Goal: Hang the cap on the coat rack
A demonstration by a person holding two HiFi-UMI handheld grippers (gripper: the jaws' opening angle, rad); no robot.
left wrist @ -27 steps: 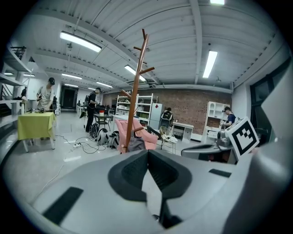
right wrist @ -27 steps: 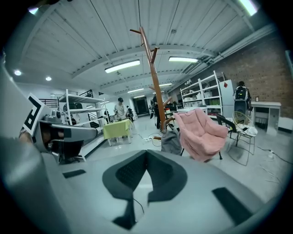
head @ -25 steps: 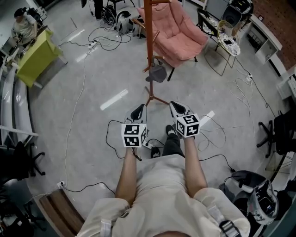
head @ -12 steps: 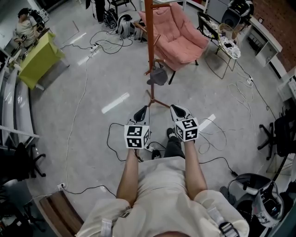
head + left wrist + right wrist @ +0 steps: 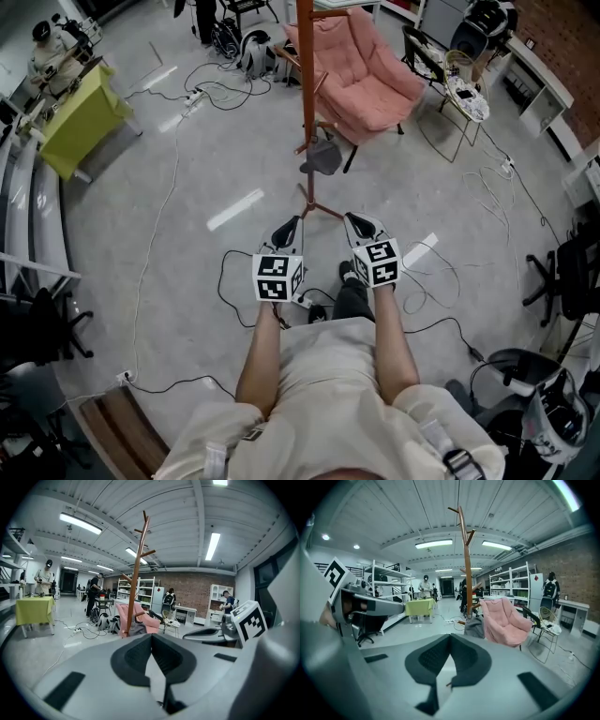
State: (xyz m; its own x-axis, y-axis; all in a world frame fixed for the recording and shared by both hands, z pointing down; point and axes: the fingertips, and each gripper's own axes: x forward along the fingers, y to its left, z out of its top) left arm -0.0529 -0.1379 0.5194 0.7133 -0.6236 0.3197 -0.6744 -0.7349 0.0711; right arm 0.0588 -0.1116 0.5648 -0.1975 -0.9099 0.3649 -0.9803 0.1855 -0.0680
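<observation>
Both grippers are close in front of my torso, side by side, pointing ahead at the rack. Left gripper [image 5: 286, 225]: dark ribbed pads pinched together at the tips, nothing between them. Right gripper [image 5: 359, 223]: same, clenched and empty.

Beyond them is a grey, glossy floor [image 5: 187, 178] with loose cables [image 5: 155, 225] trailing across it.

The coat rack [image 5: 305, 75] stands dead ahead: a brown wooden pole, upright, with short pegs angled upward and splayed legs at the base. The cap [image 5: 322, 157] is grey, soft fabric, hanging on a low peg just to the right of the pole and sagging down. I can't resolve which way the brim faces.

Behind the rack is a pink padded chair [image 5: 361, 70]. Far left is a table with a yellow-green cloth [image 5: 80, 117].
</observation>
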